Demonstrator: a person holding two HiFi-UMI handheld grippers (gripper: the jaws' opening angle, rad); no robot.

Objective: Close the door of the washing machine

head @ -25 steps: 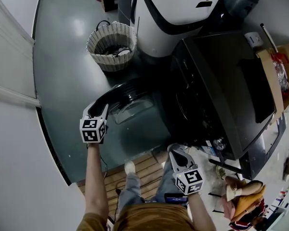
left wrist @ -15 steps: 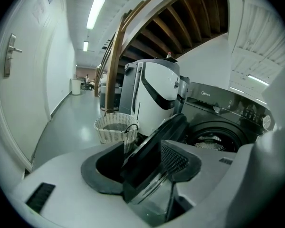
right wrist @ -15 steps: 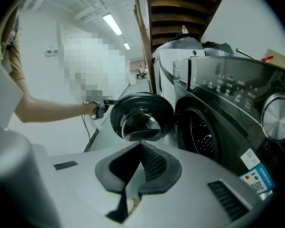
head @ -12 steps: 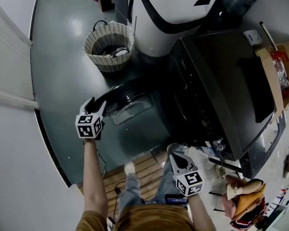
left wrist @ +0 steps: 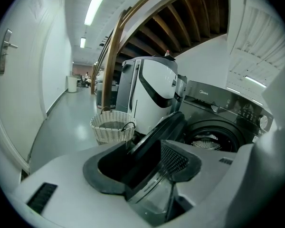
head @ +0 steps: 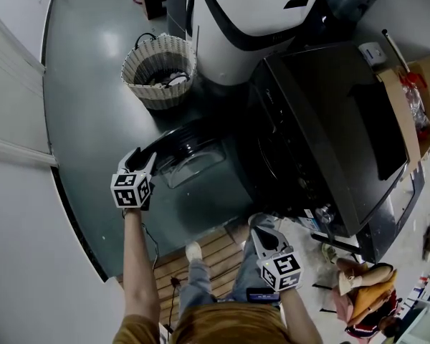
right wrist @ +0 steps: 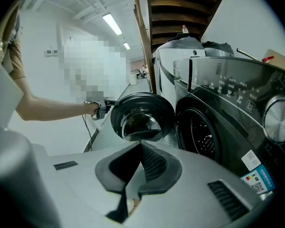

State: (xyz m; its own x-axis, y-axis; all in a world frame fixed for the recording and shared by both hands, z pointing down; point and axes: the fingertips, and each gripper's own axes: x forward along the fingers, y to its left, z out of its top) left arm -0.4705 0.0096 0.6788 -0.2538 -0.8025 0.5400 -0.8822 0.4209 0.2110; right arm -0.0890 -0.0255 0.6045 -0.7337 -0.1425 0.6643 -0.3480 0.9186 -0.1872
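The dark front-loading washing machine [head: 322, 120] stands at the right, and its round glass door [head: 193, 153] hangs swung out to the left. My left gripper [head: 138, 160] is at the door's outer rim. In the left gripper view its jaws stand wide open, with the door's edge [left wrist: 156, 137] running between the pads and not pressed by them. The drum opening [left wrist: 211, 139] shows behind. My right gripper [head: 264, 224] hangs low in front of the machine, its fingertips [right wrist: 152, 163] together and empty. From there the door [right wrist: 141, 118] faces me, with the left gripper [right wrist: 102, 109] at its left rim.
A wicker basket [head: 159, 70] sits on the grey floor behind the door, next to a tall white appliance [head: 251, 20]. A cardboard box [head: 419, 99] rests beside the machine's top. Wooden slats [head: 208, 246] lie under the person's feet. A white wall [head: 21, 192] runs along the left.
The left gripper's jaws have spread wider off the door's rim and the gripper has eased slightly left. The door and the right gripper have stayed put.
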